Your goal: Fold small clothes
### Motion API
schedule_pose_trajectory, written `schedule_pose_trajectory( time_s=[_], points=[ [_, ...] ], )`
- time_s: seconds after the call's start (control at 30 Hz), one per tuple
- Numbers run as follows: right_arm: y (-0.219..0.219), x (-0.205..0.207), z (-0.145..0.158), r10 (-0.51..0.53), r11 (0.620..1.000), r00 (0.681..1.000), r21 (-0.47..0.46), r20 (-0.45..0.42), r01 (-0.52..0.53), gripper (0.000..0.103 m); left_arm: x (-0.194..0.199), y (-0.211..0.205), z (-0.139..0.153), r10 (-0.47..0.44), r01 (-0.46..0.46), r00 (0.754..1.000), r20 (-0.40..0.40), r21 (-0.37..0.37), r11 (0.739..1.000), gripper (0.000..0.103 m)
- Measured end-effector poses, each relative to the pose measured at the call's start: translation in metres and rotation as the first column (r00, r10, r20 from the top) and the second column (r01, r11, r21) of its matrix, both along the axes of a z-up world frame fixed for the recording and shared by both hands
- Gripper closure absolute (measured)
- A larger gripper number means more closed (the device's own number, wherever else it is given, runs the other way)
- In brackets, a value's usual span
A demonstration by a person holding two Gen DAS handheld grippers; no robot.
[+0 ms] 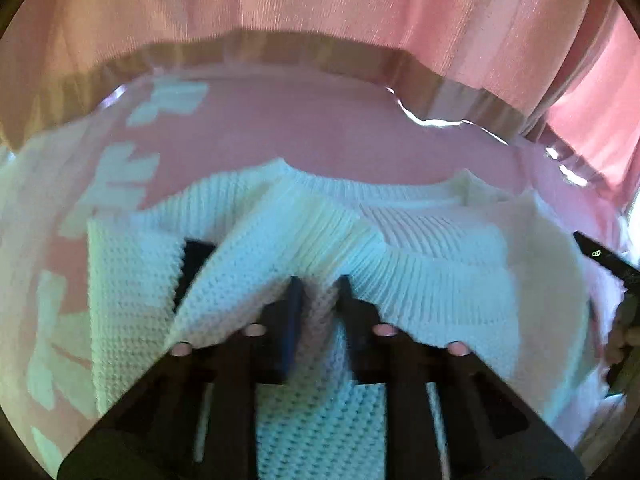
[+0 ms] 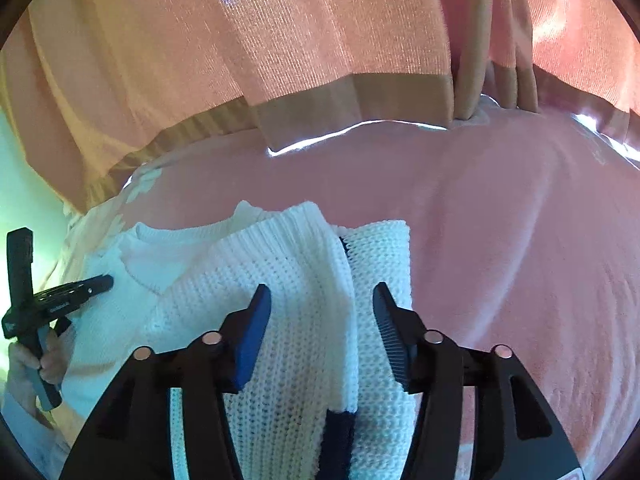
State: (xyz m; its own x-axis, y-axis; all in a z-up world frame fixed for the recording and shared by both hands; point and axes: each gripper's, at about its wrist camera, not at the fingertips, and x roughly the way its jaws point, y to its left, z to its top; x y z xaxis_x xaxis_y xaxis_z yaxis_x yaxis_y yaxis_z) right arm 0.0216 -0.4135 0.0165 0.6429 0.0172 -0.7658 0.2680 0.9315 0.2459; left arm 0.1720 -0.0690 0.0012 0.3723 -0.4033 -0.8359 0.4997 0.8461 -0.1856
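Observation:
A white knit sweater (image 1: 420, 248) with a ribbed collar and dark navy trim lies on a pink bedspread (image 1: 320, 128). My left gripper (image 1: 320, 284) is shut on a raised fold of the sweater's knit near its ribbed edge. In the right wrist view the same sweater (image 2: 280, 280) lies partly folded, a sleeve laid over the body. My right gripper (image 2: 322, 296) is open, its jaws wide apart just above the sweater's right part. The left gripper (image 2: 60, 300) shows at the far left of the right wrist view, held in a hand.
The pink bedspread (image 2: 500, 220) has a white pattern (image 1: 120, 172) on its left side. Orange-pink curtains (image 2: 280, 40) with a tan hem hang along the far edge of the bed. The right gripper's tip (image 1: 600, 252) shows at the right edge of the left wrist view.

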Motion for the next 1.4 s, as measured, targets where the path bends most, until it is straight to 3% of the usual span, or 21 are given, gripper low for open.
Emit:
schedule_pose_trajectory(
  time_s=[0.07, 0.17, 0.23, 0.3, 0.37, 0.47, 0.5, 0.57, 0.67, 0.73, 0.8, 0.87, 1.0, 1.03, 1.07, 1.1, 1.13, 1.17, 1.2, 1.33, 1.4],
  points=[
    [-0.002, -0.001, 0.000, -0.008, 1.000, 1.000, 0.005, 0.004, 0.008, 0.049, 0.000, 0.006, 0.012, 0.041, -0.040, 0.999, 0.019, -0.046, 0.998, 0.098],
    [-0.005, -0.006, 0.004, -0.019, 1.000, 0.999, 0.014, 0.031, 0.019, 0.047, 0.012, 0.037, 0.040, 0.209, -0.195, 0.975, 0.075, -0.159, 0.968, 0.097],
    [-0.006, -0.006, 0.000, -0.026, 1.000, 0.999, 0.012, 0.019, 0.026, 0.046, 0.027, 0.058, 0.032, 0.304, -0.295, 0.952, 0.040, -0.153, 0.943, 0.097],
    [-0.006, -0.003, -0.006, -0.023, 0.999, 1.000, 0.023, -0.008, 0.023, 0.046, 0.038, 0.073, 0.012, 0.355, -0.358, 0.934, -0.047, -0.140, 0.923, 0.096],
    [-0.004, 0.001, -0.012, -0.012, 0.999, 1.000, 0.036, -0.026, 0.013, 0.046, 0.037, 0.081, 0.007, 0.378, -0.391, 0.920, -0.100, -0.201, 0.898, 0.093],
    [0.003, 0.005, -0.019, 0.018, 0.999, 0.998, 0.028, -0.052, -0.016, 0.046, 0.025, 0.066, 0.019, 0.323, -0.324, 0.946, -0.033, -0.187, 0.928, 0.092],
    [0.006, 0.007, -0.023, 0.030, 0.999, 0.997, 0.013, -0.065, -0.029, 0.049, 0.021, 0.061, 0.020, 0.307, -0.303, 0.952, -0.006, -0.178, 0.936, 0.092],
    [0.010, 0.009, -0.026, 0.068, 0.997, 0.996, 0.034, -0.064, -0.066, 0.096, 0.016, 0.057, 0.020, 0.281, -0.276, 0.960, 0.009, -0.156, 0.948, 0.092],
    [-0.001, -0.006, 0.003, 0.005, 0.999, 0.998, 0.049, 0.066, -0.008, 0.097, 0.010, 0.059, 0.023, 0.286, -0.283, 0.958, 0.004, -0.147, 0.948, 0.092],
    [-0.013, -0.012, 0.010, -0.043, 0.999, 0.994, 0.034, 0.098, 0.039, 0.097, 0.016, 0.061, 0.028, 0.295, -0.290, 0.955, 0.006, -0.164, 0.943, 0.084],
    [-0.024, -0.005, -0.006, -0.074, 0.997, 0.997, 0.031, 0.012, 0.074, 0.097, 0.018, 0.069, 0.029, 0.333, -0.328, 0.943, 0.011, -0.152, 0.933, 0.056],
    [-0.027, 0.004, -0.029, -0.058, 0.994, 0.995, 0.089, -0.085, 0.065, 0.095, 0.023, 0.075, 0.023, 0.361, -0.359, 0.933, -0.015, -0.153, 0.921, 0.056],
    [-0.014, 0.009, -0.017, -0.023, 0.999, 0.999, 0.043, -0.044, 0.025, 0.086, 0.027, 0.067, 0.010, 0.321, -0.332, 0.943, -0.094, -0.152, 0.931, 0.056],
    [-0.012, 0.010, -0.015, -0.019, 0.999, 0.999, 0.037, -0.035, 0.021, 0.072, 0.026, 0.062, 0.008, 0.310, -0.319, 0.947, -0.085, -0.134, 0.938, 0.055],
    [-0.011, 0.013, -0.017, -0.019, 0.999, 0.999, 0.028, -0.035, 0.020, 0.061, 0.025, 0.055, 0.005, 0.292, -0.298, 0.954, -0.069, -0.103, 0.949, 0.055],
    [-0.011, 0.016, -0.020, -0.019, 1.000, 0.999, 0.020, -0.046, 0.020, 0.061, 0.024, 0.050, 0.002, 0.282, -0.286, 0.957, -0.063, -0.080, 0.955, 0.056],
    [-0.011, 0.021, -0.027, -0.013, 1.000, 0.997, 0.015, -0.081, 0.014, 0.072, 0.025, 0.046, -0.002, 0.277, -0.280, 0.959, -0.057, -0.050, 0.959, 0.061],
    [-0.010, 0.023, -0.030, -0.008, 1.000, 0.996, 0.015, -0.091, 0.009, 0.096, 0.025, 0.043, -0.007, 0.276, -0.277, 0.960, -0.042, -0.021, 0.961, 0.083],
    [-0.010, 0.022, -0.029, -0.008, 1.000, 0.997, 0.020, -0.082, 0.010, 0.095, 0.024, 0.042, -0.006, 0.283, -0.283, 0.959, -0.025, -0.018, 0.959, 0.091],
    [-0.013, 0.005, 0.016, -0.016, 0.999, 0.993, 0.045, 0.119, 0.011, 0.096, 0.023, 0.052, 0.021, 0.314, -0.311, 0.949, 0.019, -0.105, 0.945, 0.094],
    [-0.017, 0.008, 0.014, -0.026, 0.999, 0.992, 0.022, 0.123, 0.024, 0.096, 0.028, 0.056, 0.027, 0.335, -0.328, 0.941, 0.055, -0.101, 0.939, 0.094]
  ],
)
